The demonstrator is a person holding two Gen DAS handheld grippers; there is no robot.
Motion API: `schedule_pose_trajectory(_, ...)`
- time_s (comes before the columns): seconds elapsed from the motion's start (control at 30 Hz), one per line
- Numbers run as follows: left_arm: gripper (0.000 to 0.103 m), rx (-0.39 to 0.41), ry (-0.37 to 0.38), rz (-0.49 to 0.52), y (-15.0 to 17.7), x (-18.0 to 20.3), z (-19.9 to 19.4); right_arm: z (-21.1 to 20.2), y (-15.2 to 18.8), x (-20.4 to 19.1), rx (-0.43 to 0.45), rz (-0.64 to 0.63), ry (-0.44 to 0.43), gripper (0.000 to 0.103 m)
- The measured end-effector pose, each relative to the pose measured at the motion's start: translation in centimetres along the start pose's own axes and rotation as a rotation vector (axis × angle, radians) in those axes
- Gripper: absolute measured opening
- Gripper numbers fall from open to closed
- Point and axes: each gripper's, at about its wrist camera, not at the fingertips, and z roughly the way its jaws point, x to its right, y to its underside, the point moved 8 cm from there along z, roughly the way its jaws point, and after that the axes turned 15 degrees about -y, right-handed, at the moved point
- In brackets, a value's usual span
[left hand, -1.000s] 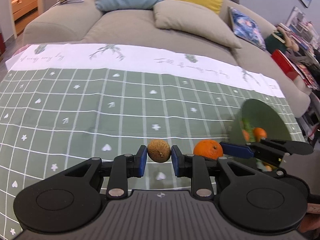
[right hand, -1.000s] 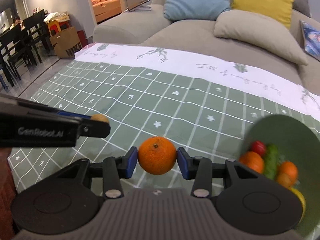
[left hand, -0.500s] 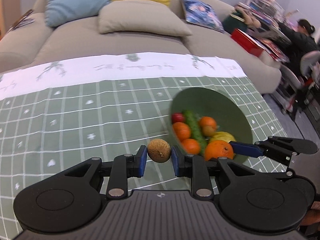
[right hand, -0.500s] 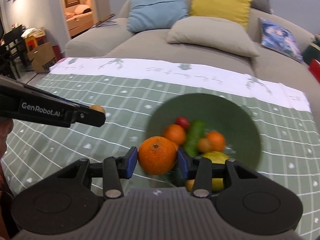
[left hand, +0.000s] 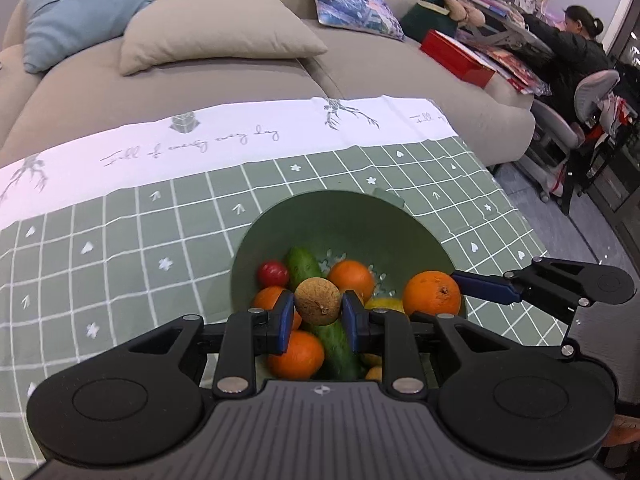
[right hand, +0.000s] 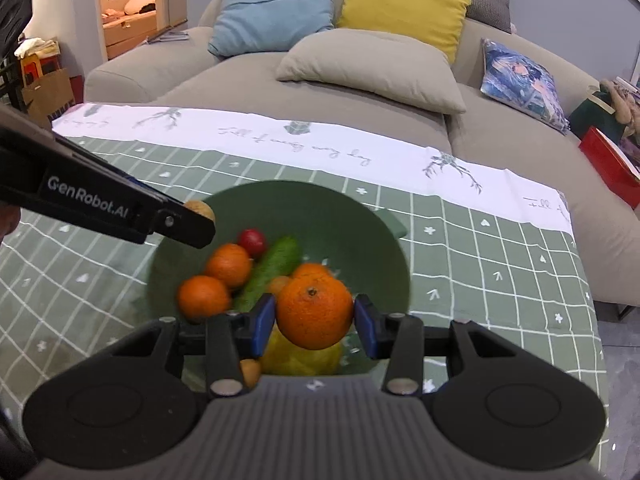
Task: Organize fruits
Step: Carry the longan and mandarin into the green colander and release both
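My left gripper (left hand: 318, 318) is shut on a small round brown fruit (left hand: 318, 301) and holds it above the green bowl (left hand: 344, 216). My right gripper (right hand: 315, 325) is shut on a large orange (right hand: 315, 311), also above the bowl (right hand: 320, 208). In the left wrist view the right gripper's orange (left hand: 431, 294) hangs over the bowl's right rim. The bowl holds several oranges (right hand: 229, 265), a cucumber (right hand: 272, 266), a red tomato (right hand: 252, 241) and a yellow fruit (right hand: 304, 356). The left gripper's brown fruit (right hand: 200, 210) shows at the bowl's left rim.
The bowl stands on a green checked tablecloth (left hand: 120, 248) with a white border. A beige sofa (left hand: 200, 72) with cushions lies behind the table. A red box (left hand: 458, 58) and a seated person (left hand: 576, 44) are at the far right.
Both grippers have moved right and forward with their fruits, from over the bare cloth to above the bowl. Both stay shut.
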Motion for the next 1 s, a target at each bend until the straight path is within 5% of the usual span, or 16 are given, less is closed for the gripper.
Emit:
schedule_pose_trajectory(0.53,0.029,-0.077,0.022,0.053,-2.3,2.4,6.8,4.8,-0.2,2.4,-0.131,-0.173,0.036,0.040)
schedule_pose_trajectory(1.0,0.031,-0.123,0.022,0.067,-2.0,2.4,9.0,6.2,-0.3,2.9,-0.158,-0.166,0.040,0.040)
